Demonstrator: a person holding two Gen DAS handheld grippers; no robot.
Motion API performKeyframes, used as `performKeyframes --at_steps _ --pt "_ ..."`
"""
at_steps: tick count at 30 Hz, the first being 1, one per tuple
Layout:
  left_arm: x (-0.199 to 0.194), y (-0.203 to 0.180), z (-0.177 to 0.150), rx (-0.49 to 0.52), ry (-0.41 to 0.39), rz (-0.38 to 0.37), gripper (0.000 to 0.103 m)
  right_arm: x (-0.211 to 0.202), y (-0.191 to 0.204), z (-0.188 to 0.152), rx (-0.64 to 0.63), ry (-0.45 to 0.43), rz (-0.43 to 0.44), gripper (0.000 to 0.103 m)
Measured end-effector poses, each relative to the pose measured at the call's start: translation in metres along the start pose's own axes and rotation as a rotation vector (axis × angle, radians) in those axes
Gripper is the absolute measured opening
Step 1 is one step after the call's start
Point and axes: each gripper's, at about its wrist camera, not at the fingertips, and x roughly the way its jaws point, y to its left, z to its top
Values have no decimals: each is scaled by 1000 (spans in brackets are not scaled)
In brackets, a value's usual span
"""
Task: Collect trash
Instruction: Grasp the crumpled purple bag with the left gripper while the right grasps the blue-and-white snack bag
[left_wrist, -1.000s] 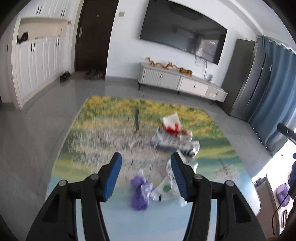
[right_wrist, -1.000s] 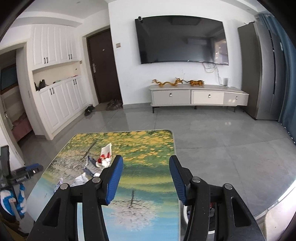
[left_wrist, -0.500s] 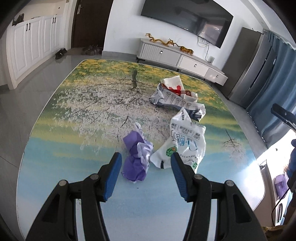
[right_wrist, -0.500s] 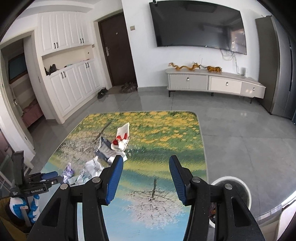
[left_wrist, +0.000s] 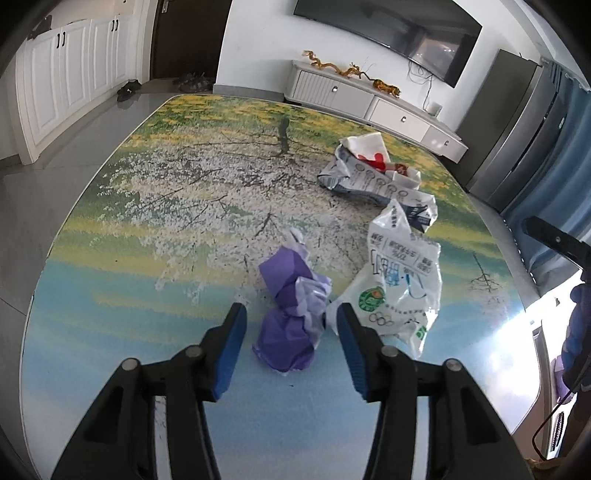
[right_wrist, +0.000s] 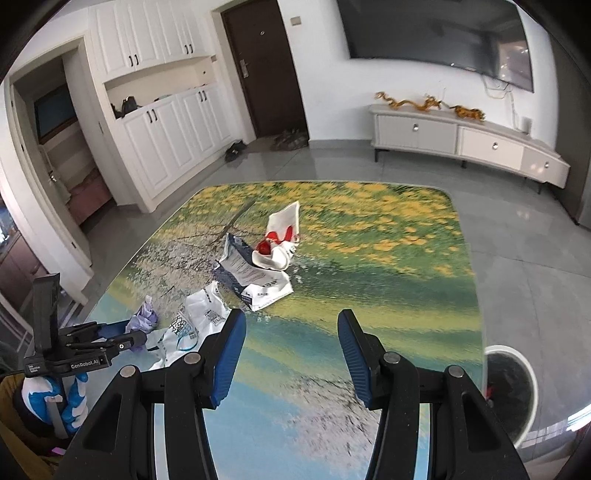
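Left wrist view: we are holding the left gripper (left_wrist: 291, 325) with jaws spread around the purple wrapper (left_wrist: 290, 314) on the table (left_wrist: 110, 295), the white bag (left_wrist: 402, 288) just beside the right finger; we judge closing low on the crumpled bulk should avoid snagging the bag. Right wrist view: the right gripper (right_wrist: 291, 339) is hovering spread, empty, over bare table, with the bin (right_wrist: 513, 391) standing by the table's corner
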Motion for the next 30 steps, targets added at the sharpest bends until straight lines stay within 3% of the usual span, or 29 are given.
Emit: performKeyframes --at_steps 5,8,18,30 --pt "5 4 7 4 -11 6 41 34 11 6 -57 48 42 50" --pt "8 7 12 1 -21 7 37 57 20 11 -106 76 53 55" --pt "13 11 19 -7 -49 -7 36 113 39 25 -282 147 58 64" --pt "13 19 20 -21 -64 -57 36 148 49 27 -368 210 58 62"
